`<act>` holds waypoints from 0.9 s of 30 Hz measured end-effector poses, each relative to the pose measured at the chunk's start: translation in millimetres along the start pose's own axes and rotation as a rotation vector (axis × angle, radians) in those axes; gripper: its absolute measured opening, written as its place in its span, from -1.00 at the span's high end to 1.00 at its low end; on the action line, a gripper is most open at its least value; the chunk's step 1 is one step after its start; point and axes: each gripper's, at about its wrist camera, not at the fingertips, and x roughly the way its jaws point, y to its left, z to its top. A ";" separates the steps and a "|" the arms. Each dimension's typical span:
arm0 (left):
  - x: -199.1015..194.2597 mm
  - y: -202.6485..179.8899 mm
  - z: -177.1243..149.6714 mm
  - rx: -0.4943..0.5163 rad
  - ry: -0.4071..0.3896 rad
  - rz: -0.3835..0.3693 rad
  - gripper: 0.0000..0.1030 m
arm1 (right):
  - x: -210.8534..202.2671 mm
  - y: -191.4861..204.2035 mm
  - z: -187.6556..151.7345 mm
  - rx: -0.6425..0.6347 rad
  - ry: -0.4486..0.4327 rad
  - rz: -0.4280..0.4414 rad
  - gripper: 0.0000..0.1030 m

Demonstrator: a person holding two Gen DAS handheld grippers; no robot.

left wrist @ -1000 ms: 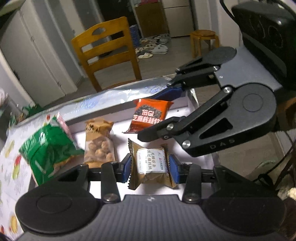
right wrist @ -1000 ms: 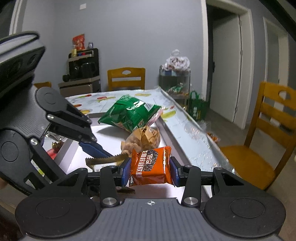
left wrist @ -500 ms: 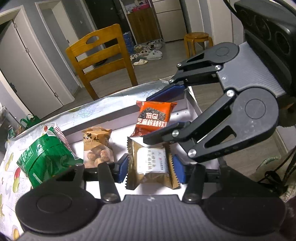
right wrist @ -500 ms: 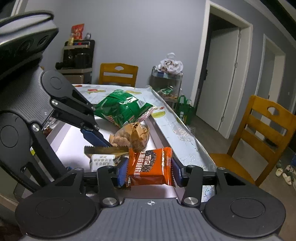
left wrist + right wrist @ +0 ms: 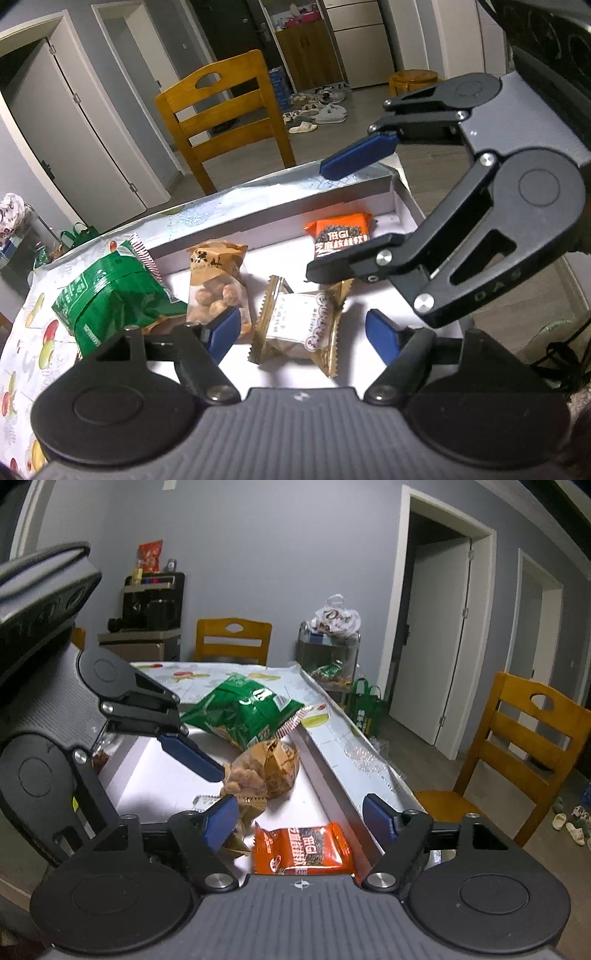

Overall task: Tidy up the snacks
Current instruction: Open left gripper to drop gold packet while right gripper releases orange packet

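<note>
A white shallow box (image 5: 404,206) on the table holds the snacks. My left gripper (image 5: 303,334) has its jaws opening, and a gold-edged white cake packet (image 5: 301,321) lies flat between them, free of the blue pads. My right gripper (image 5: 301,821) is also opening over an orange sesame packet (image 5: 301,849), which lies on the box floor clear of its pads. A clear bag of brown balls (image 5: 218,284) lies to the left of the cake packet. A green crisp bag (image 5: 110,295) rests over the box's left edge. In the left wrist view the right gripper (image 5: 332,221) reaches in from the right.
The table wears a fruit-print cloth (image 5: 26,350) and a silvery strip (image 5: 354,738) runs along the box's side. Wooden chairs (image 5: 229,118) (image 5: 524,749) stand beside the table. A rack with bags (image 5: 328,653) and a doorway stand beyond.
Both grippers have spread their jaws and let go. The cake packet and the orange packet now lie loose in the box instead of being pinched between the pads.
</note>
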 end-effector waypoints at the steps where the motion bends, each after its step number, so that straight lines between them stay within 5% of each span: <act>1: -0.8 -0.4 -0.1 0.002 -0.002 0.004 -0.46 | -0.4 0.3 0.2 -0.002 0.000 -0.001 -0.54; 8: -15.9 1.3 -3.4 -0.025 -0.051 0.029 -0.65 | -6.1 2.3 2.0 0.004 -0.014 0.012 -0.87; 27: -88.0 24.8 -63.9 -0.124 -0.105 0.124 -0.73 | -13.1 36.2 22.4 -0.039 -0.015 0.025 -0.99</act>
